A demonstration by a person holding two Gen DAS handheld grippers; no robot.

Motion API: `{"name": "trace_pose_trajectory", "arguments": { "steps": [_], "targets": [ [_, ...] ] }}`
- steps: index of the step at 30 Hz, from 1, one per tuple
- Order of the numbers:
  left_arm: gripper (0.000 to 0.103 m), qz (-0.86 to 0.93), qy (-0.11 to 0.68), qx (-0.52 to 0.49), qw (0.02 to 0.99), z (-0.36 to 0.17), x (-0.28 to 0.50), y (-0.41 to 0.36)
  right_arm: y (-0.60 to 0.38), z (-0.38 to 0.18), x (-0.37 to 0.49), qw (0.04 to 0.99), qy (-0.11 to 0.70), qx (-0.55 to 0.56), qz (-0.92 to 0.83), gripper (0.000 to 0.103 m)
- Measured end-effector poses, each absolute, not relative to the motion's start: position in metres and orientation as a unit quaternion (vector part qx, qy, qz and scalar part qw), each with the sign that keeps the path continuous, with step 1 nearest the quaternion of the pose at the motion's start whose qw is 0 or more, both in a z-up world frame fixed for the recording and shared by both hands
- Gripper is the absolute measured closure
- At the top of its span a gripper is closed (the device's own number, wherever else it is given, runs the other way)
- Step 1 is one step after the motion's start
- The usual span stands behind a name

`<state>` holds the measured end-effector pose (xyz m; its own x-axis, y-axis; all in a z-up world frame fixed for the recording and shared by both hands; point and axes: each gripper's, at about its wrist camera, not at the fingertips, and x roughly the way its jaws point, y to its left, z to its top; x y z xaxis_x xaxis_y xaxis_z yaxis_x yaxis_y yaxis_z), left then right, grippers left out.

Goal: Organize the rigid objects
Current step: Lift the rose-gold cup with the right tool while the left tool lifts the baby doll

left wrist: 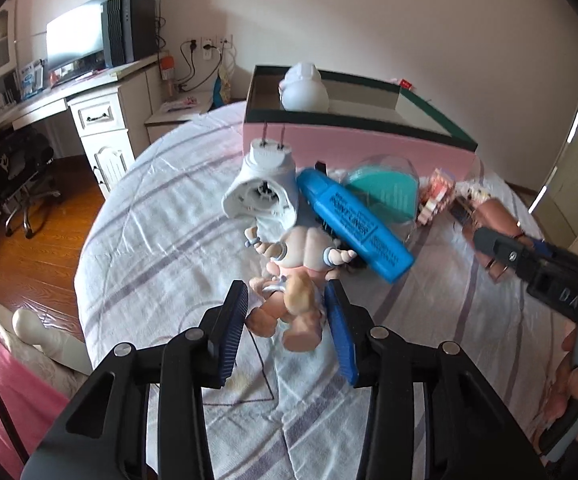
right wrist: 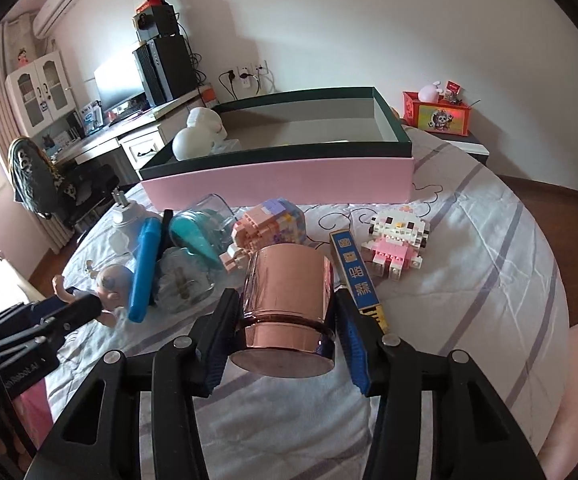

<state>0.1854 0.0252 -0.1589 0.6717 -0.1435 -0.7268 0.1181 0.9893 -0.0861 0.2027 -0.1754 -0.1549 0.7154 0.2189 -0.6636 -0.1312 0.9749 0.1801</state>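
- Nearest on the left side, the left gripper (left wrist: 285,300) straddles a small doll (left wrist: 297,276) lying on the striped bedsheet (left wrist: 149,240); its fingers sit close on either side of the legs, yet I cannot tell whether the pads are actually pressing.
- Nearest on the right, the right gripper (right wrist: 285,320) has its fingers pressed against the sides of a shiny copper cup (right wrist: 287,304) lying on its side, base toward the hand; holding it round the body seems the sensible grip for something so smooth.
- Just beyond the doll, a blue marker (left wrist: 353,224) leans across a white plug-in device (left wrist: 265,188) and a clear jar (left wrist: 381,196) with teal inside. They crowd each other, so lifting the doll straight up looks safer than dragging it.
- Right of the cup lie a blue and gold box (right wrist: 355,272) and a pink block cat (right wrist: 397,240); a pastel block figure (right wrist: 265,228) stands just behind the cup. Open sheet on the far right gives room to swing.
- Farthest, the pink box (right wrist: 281,184) with a dark green rim stands open, a white figurine (right wrist: 199,132) already in its left end. Most of its floor looks free, and its raised wall is the edge both hands would need to clear.
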Motion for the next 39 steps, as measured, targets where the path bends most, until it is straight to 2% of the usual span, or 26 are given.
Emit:
{"name": "trace_pose_trajectory", "arguments": {
  "steps": [12, 14, 17, 19, 21, 28, 35, 37, 38, 39],
  "targets": [
    [0.062, -0.067, 0.388, -0.013, 0.919, -0.162, 0.188, 0.015, -0.182, -0.153, 0.201, 0.926, 0.357, 0.071, 0.099, 0.054],
    [0.069, -0.068, 0.371, -0.016, 0.926, -0.150, 0.184, 0.016, -0.182, -0.149, 0.200, 0.928, 0.352, 0.070, 0.102, 0.054],
    [0.072, -0.068, 0.351, -0.020, 0.934, -0.128, 0.185, 0.015, -0.182, -0.137, 0.201, 0.933, 0.337, 0.067, 0.108, 0.054],
    [0.079, -0.080, 0.339, -0.023, 0.937, -0.116, 0.189, 0.013, -0.181, -0.129, 0.203, 0.936, 0.327, 0.065, 0.110, 0.054],
    [0.092, -0.085, 0.337, -0.027, 0.937, -0.109, 0.194, 0.013, -0.181, -0.123, 0.206, 0.938, 0.321, 0.063, 0.114, 0.054],
    [0.091, -0.089, 0.380, -0.021, 0.921, -0.136, 0.195, 0.018, -0.184, -0.119, 0.216, 0.938, 0.319, 0.067, 0.120, 0.054],
    [0.090, -0.091, 0.365, 0.017, 0.927, -0.145, 0.174, 0.013, -0.180, -0.130, 0.215, 0.931, 0.334, 0.072, 0.127, 0.054],
    [0.084, -0.092, 0.372, 0.021, 0.923, -0.151, 0.170, 0.012, -0.178, -0.130, 0.213, 0.931, 0.334, 0.070, 0.128, 0.054],
    [0.072, -0.090, 0.375, 0.022, 0.922, -0.154, 0.168, 0.011, -0.177, -0.129, 0.211, 0.932, 0.333, 0.068, 0.128, 0.054],
    [0.045, -0.098, 0.381, 0.021, 0.919, -0.158, 0.166, 0.010, -0.177, -0.128, 0.210, 0.932, 0.332, 0.067, 0.128, 0.054]
  ]
}}
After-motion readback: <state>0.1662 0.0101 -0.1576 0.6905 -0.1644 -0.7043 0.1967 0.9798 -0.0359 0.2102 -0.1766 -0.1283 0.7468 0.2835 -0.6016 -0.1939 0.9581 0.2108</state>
